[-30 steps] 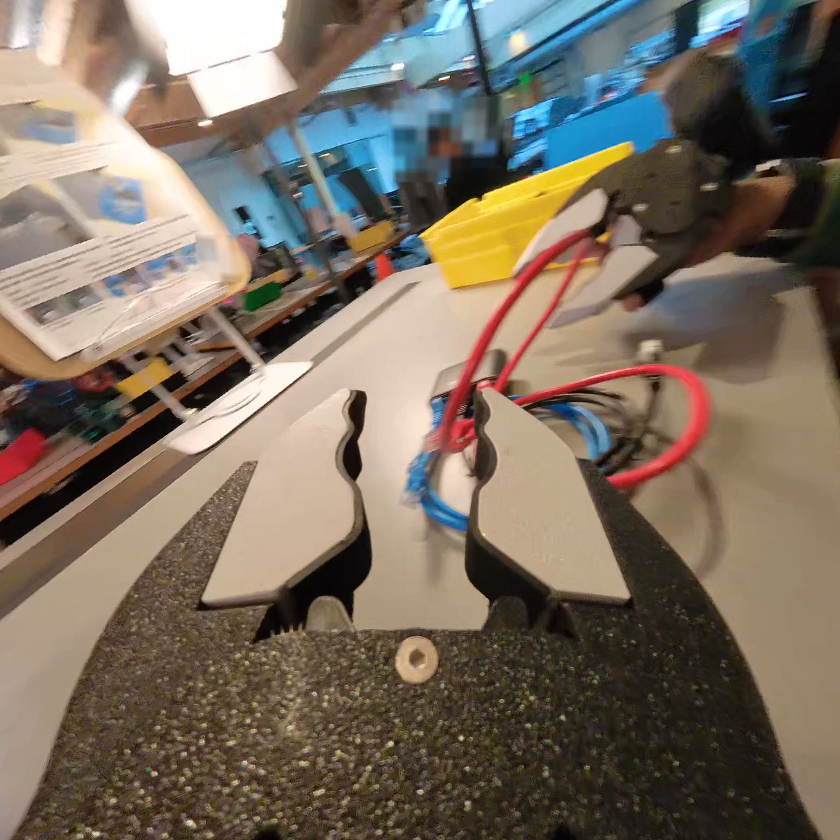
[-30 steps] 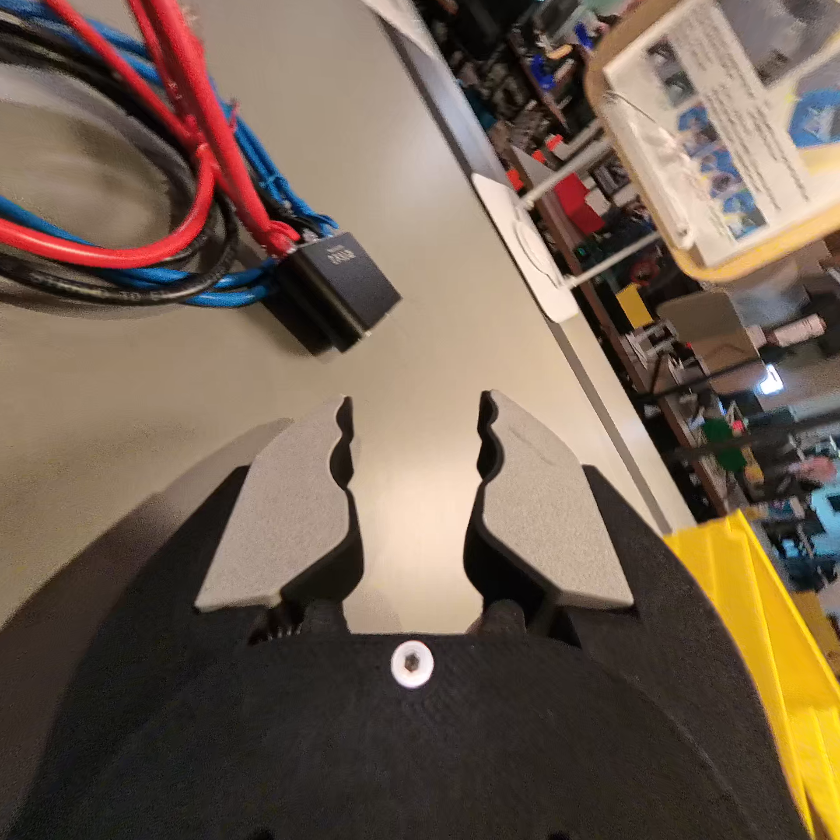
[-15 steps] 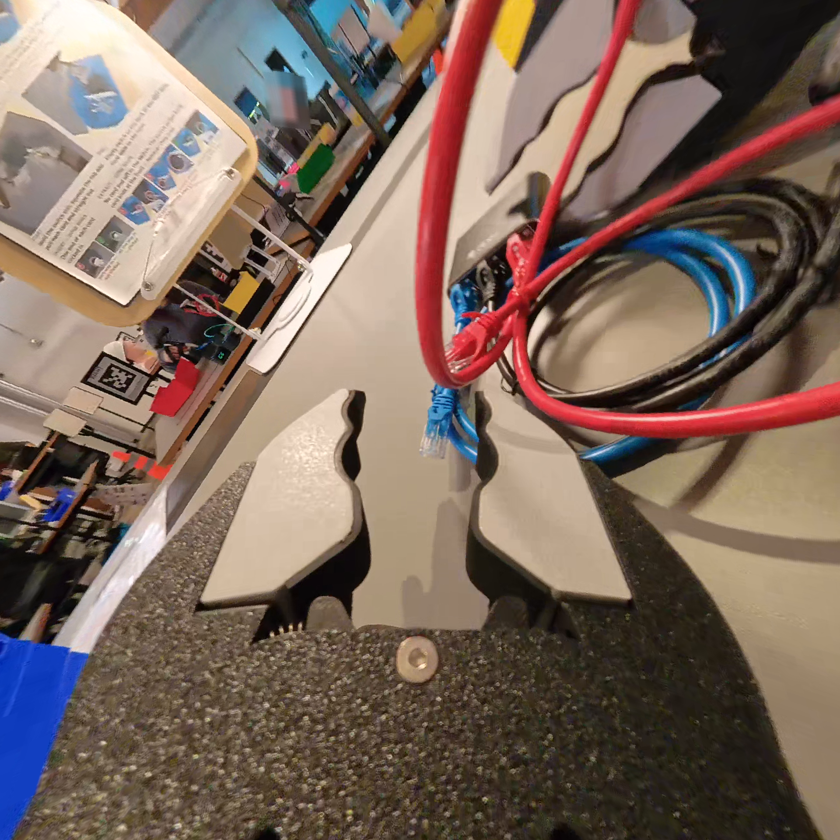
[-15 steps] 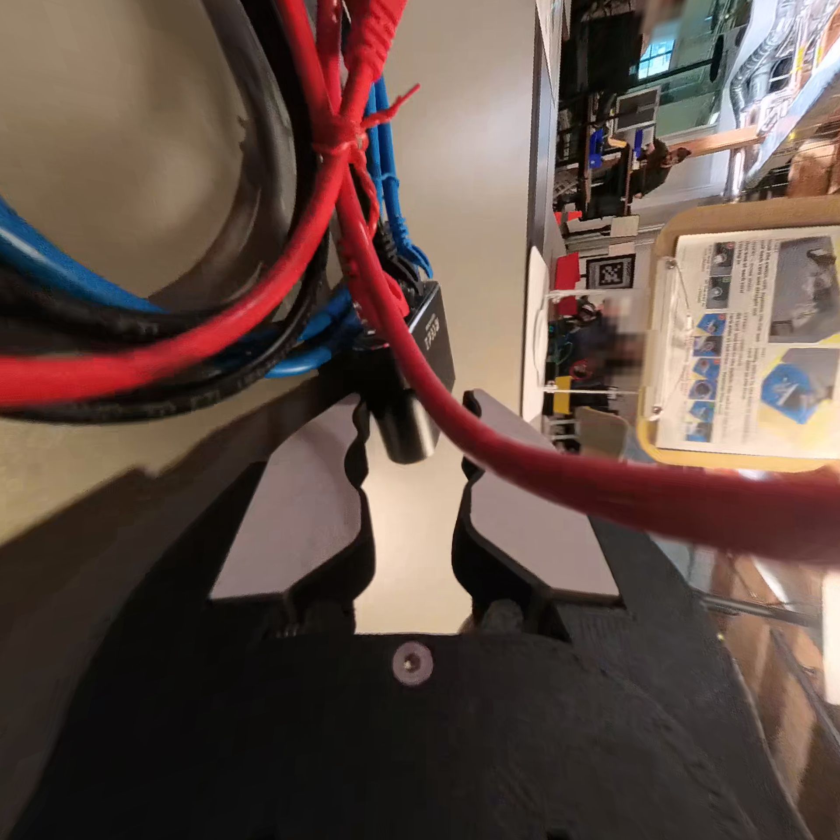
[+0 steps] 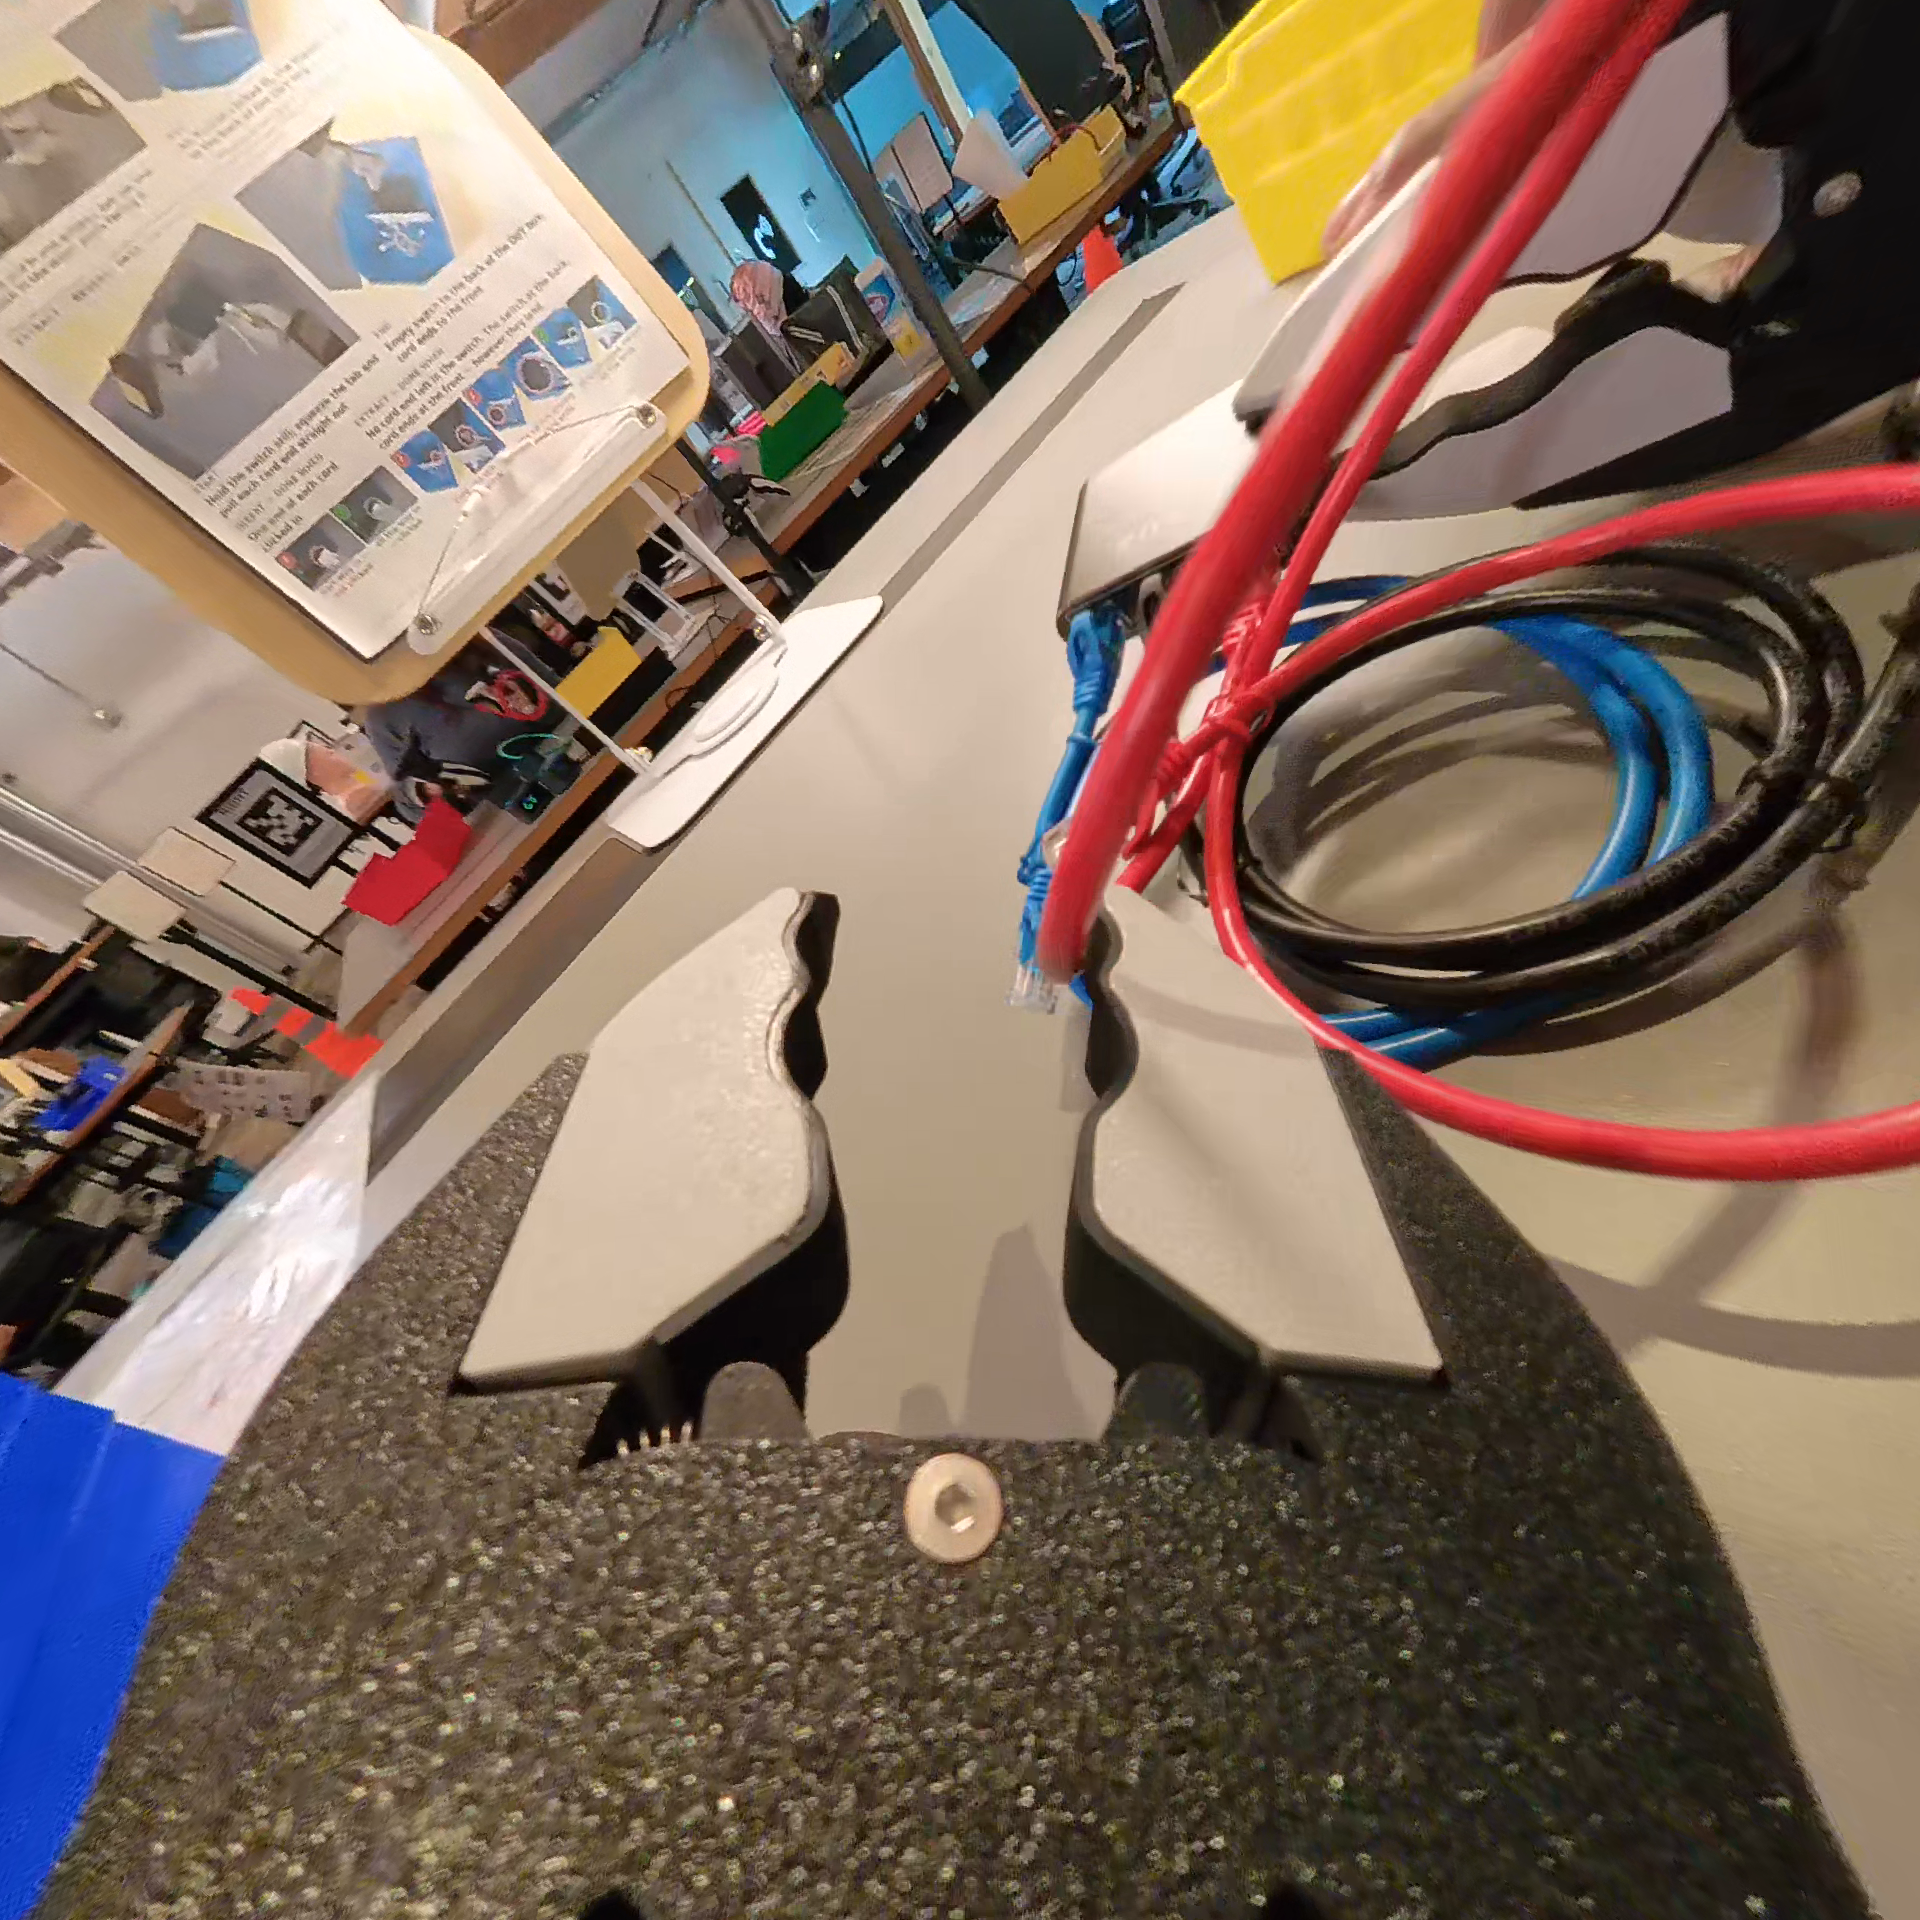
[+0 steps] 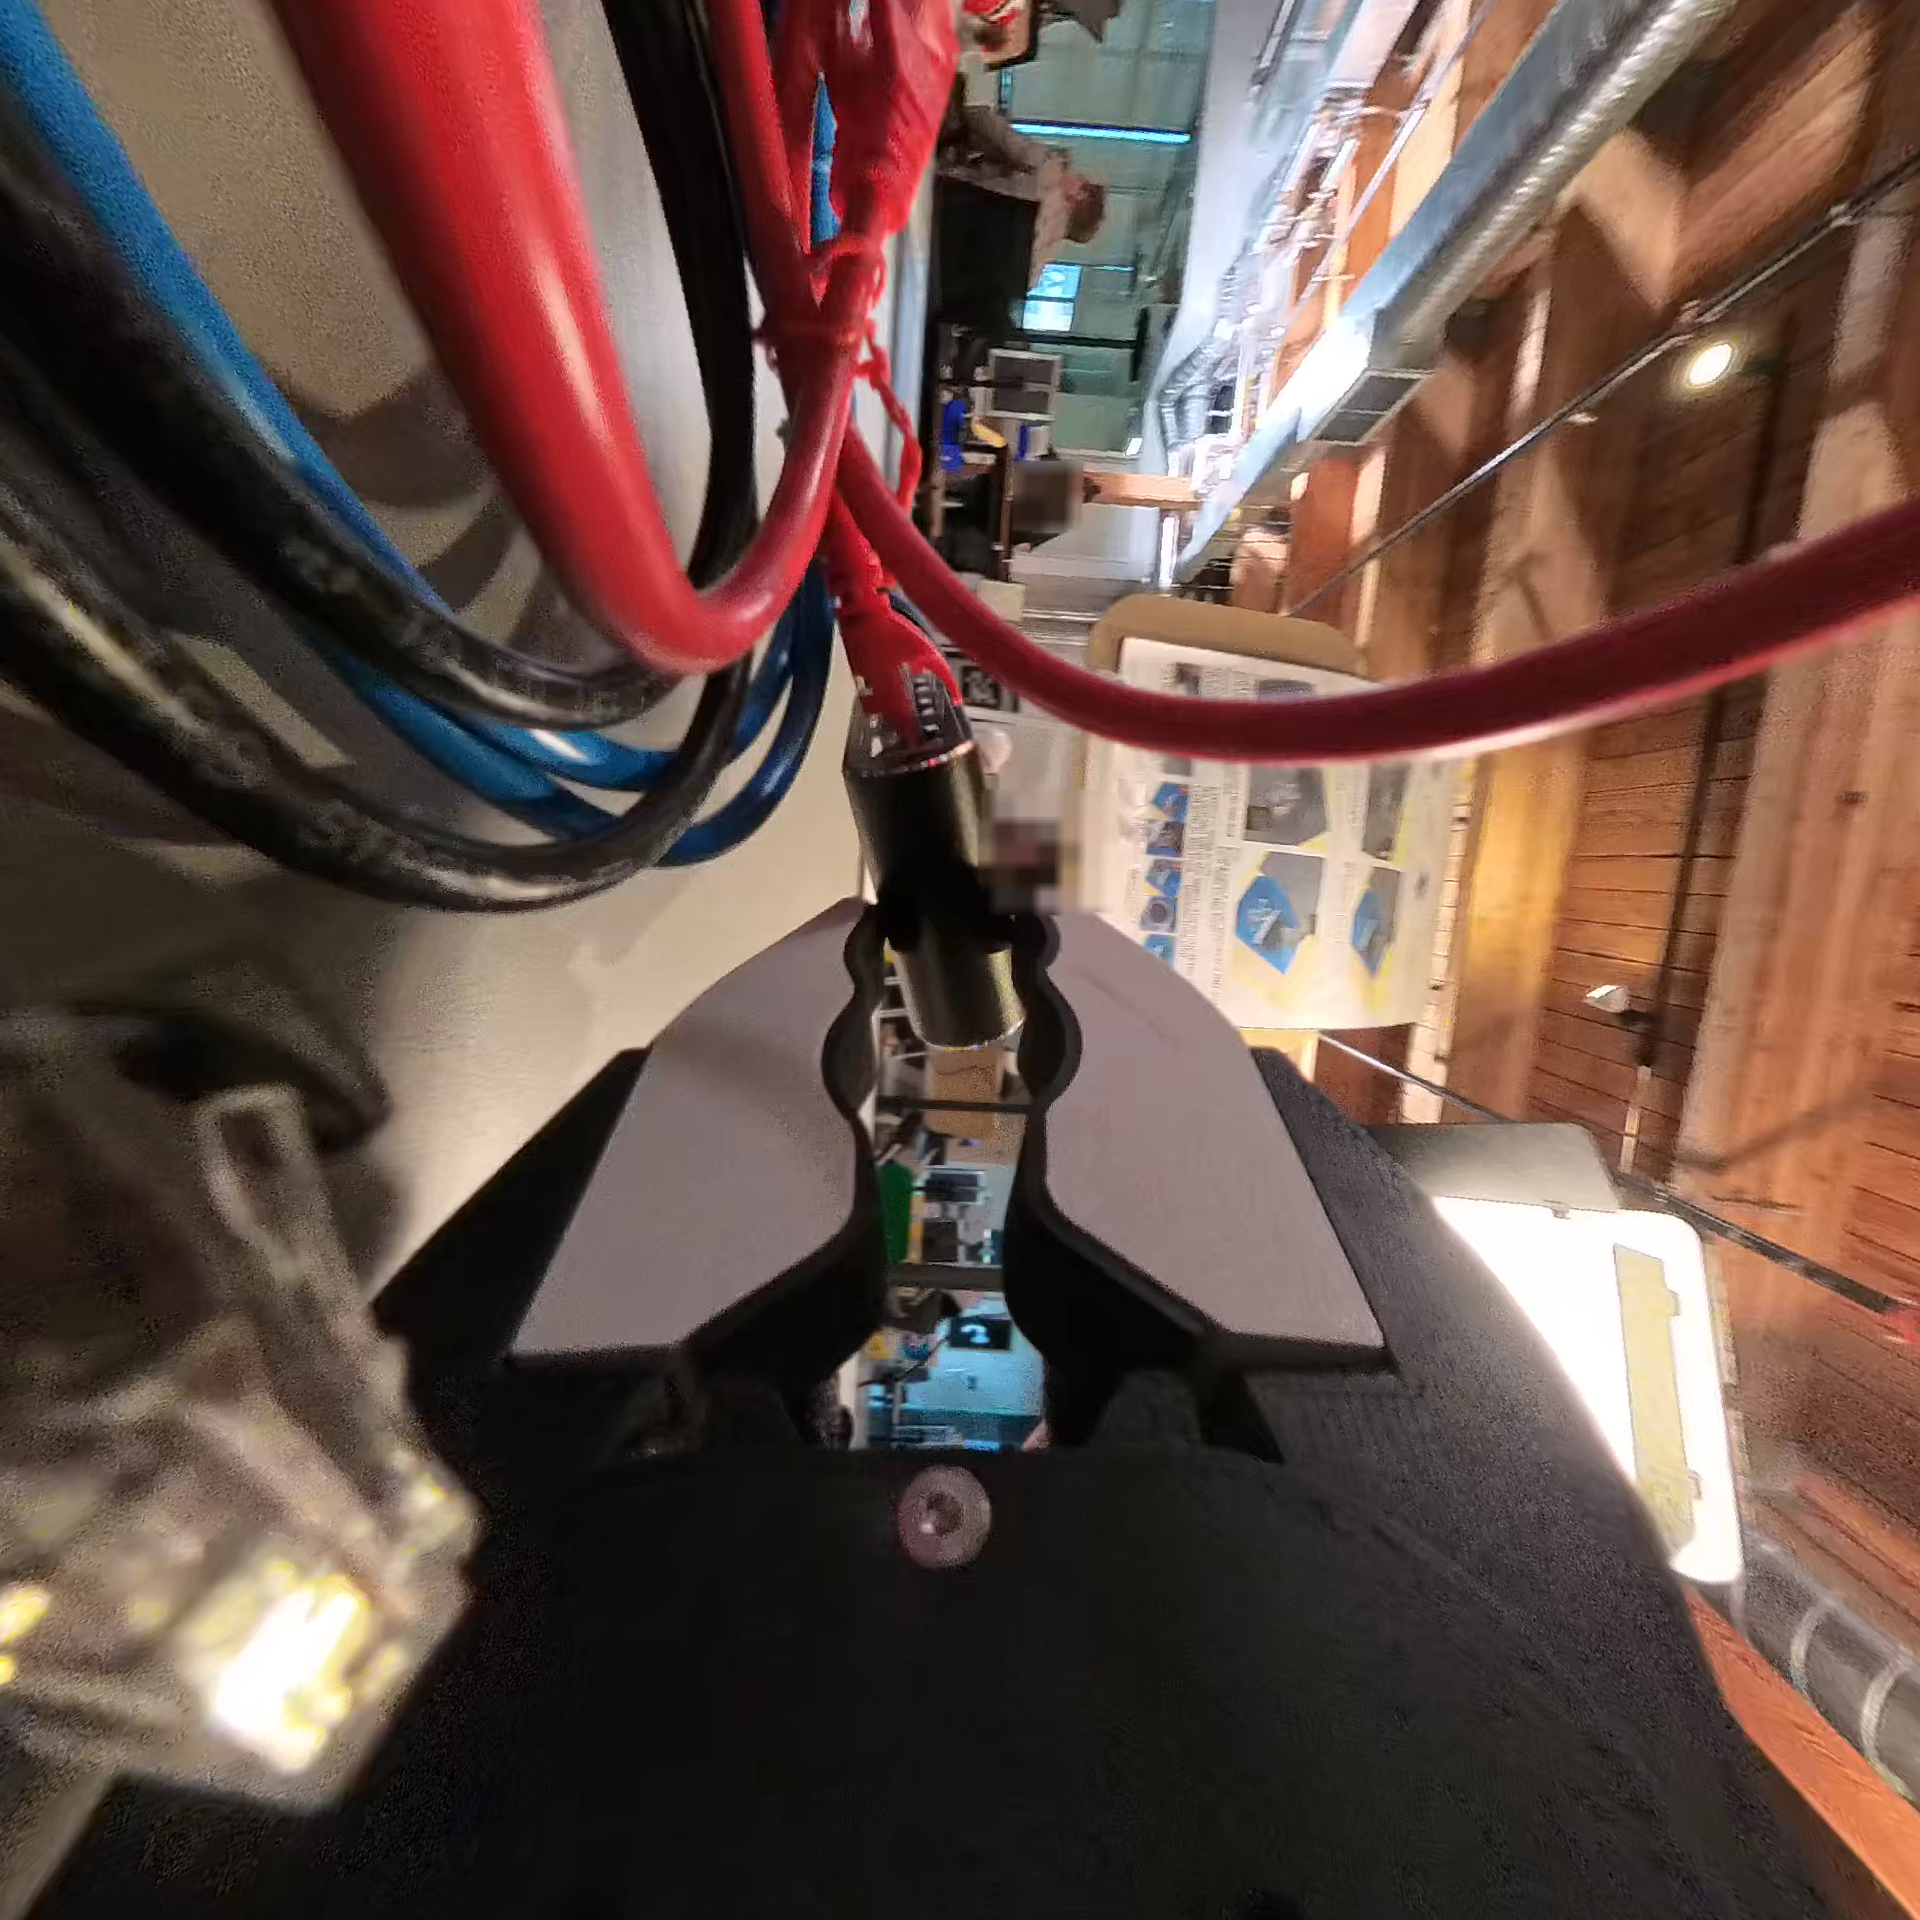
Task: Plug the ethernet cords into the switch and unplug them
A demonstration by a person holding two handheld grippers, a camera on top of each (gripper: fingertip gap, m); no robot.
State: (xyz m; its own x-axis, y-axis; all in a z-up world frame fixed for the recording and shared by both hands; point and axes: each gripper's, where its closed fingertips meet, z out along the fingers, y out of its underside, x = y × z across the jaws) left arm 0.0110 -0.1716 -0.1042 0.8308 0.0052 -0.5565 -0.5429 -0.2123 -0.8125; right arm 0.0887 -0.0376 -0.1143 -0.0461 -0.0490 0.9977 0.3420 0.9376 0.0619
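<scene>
Right gripper (image 6: 951, 977) jaws clamp the black switch (image 6: 925, 831), red cord (image 6: 883, 623) plugged in; left gripper (image 5: 956, 997) jaws gape near the loose blue plug (image 5: 1039, 977), not yet inserted.

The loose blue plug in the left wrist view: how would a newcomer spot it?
Start at the cord tangle on the grey table. The blue plug hangs just before the left gripper. Its clear tip is unplugged; the other blue end enters the switch.

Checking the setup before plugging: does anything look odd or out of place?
Yes: the cords are a tangle. A red cord loops up off the table over the coiled blue and black cords, and a loose blue plug lies unplugged.
</scene>
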